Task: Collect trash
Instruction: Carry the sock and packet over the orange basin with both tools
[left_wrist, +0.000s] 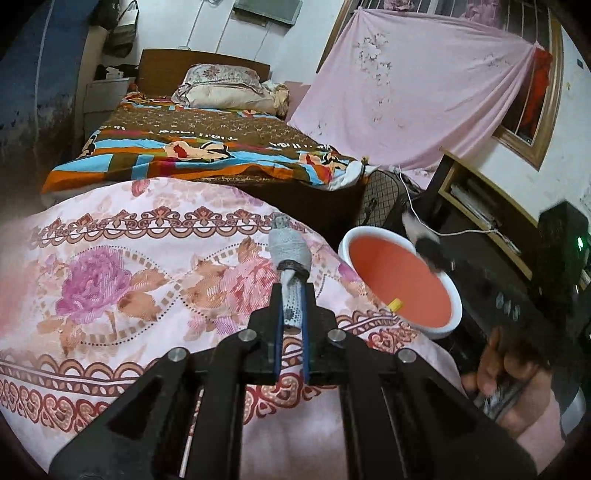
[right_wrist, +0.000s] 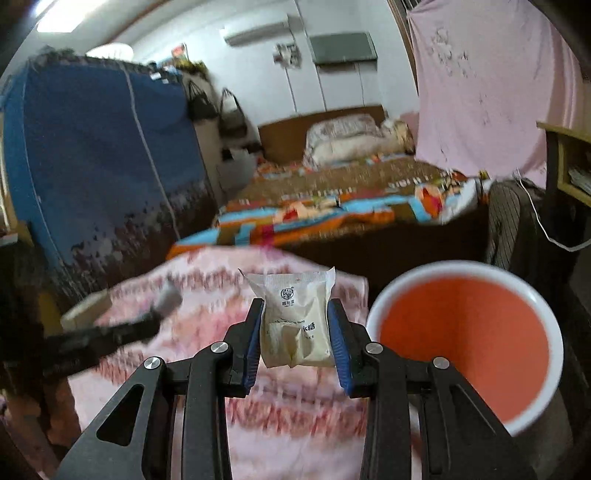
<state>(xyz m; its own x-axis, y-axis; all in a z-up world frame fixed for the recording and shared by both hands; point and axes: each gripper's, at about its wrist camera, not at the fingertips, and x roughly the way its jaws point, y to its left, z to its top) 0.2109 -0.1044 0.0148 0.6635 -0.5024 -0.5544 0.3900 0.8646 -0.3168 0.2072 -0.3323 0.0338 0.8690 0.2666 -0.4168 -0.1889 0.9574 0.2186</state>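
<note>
My left gripper (left_wrist: 292, 295) is shut on a rolled grey-white cloth-like tube (left_wrist: 288, 254) with a dark band, held above the pink floral cloth (left_wrist: 110, 280). My right gripper (right_wrist: 295, 310) is shut on a white snack packet (right_wrist: 295, 325) with printed characters, held above the same cloth (right_wrist: 295, 413). A white bin with an orange-pink inside (left_wrist: 402, 280) stands to the right of the cloth, with a small yellow scrap (left_wrist: 394, 305) in it. The bin also shows in the right wrist view (right_wrist: 465, 347). The left gripper appears blurred at the left of the right wrist view (right_wrist: 147, 317).
A bed with a colourful quilt (left_wrist: 207, 151) lies beyond the cloth. A pink sheet (left_wrist: 406, 96) hangs at the right. A dark shelf unit (left_wrist: 480, 206) with a white cable stands right of the bin. A blue wardrobe (right_wrist: 96, 158) stands at the left.
</note>
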